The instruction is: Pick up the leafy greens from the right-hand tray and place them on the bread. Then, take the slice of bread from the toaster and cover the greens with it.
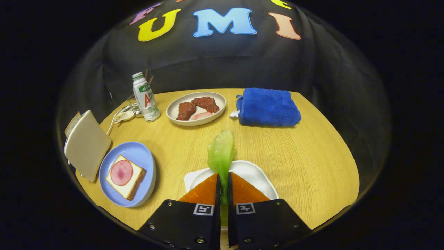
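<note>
Gripper view: gripper (223,180) fingers pinched tight on leafy greens (221,152), leaf sticking up just ahead of tips, above white tray (256,173). Blue plate (138,152) w/ bread (130,184) + ham slice lies off to left; toaster (86,146) just beyond it, bread slice (72,123) in slot. Wooden table (312,156) underneath.

Pale green leafy greens (221,154) upright, pinched between fingers over white tray (258,175). Square bread slice topped with pink ham (125,176) on blue plate (140,152). Cream toaster (86,144) beside plate, brown bread slice (72,123) poking out.
</note>
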A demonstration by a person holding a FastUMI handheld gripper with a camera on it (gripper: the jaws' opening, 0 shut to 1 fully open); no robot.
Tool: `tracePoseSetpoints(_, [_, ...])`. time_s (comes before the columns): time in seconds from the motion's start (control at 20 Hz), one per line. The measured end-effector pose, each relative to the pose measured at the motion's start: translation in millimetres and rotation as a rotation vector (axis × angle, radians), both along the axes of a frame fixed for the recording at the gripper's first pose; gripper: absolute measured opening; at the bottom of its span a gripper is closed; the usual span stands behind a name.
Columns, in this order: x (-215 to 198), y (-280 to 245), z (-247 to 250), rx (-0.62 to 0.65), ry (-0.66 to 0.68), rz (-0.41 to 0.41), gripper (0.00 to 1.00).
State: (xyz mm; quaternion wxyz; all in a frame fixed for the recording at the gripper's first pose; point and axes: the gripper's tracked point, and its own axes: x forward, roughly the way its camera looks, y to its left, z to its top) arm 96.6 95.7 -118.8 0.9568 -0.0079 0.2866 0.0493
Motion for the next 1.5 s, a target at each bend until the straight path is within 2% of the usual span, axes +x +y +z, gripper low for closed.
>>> tracePoseSetpoints(0.25, [-20,83,41,0.021,-0.082,0.190,0.09])
tracePoseSetpoints(0.4, [-21,132,43,0.007,-0.086,0.293,0.09])
tracePoseSetpoints(0.55, [-18,168,30,-0.003,-0.051,0.360,0.09])
tracePoseSetpoints(0.7, [-9,188,15,-0.035,-0.031,0.377,0.09])
tracePoseSetpoints(0.95, [-17,220,-3,-0.033,0.028,0.440,0.09])
tracePoseSetpoints(1.05, [-19,226,-7,-0.034,0.033,0.458,0.18])
tracePoseSetpoints(1.1, [-23,231,-5,-0.015,0.043,0.471,0.31])
tracePoseSetpoints(1.2, [-19,227,-3,-0.035,0.028,0.460,0.43])
tracePoseSetpoints(1.3, [-20,223,-6,-0.053,0.035,0.458,0.46])
tracePoseSetpoints(1.5, [-20,213,-9,-0.048,0.045,0.454,0.61])
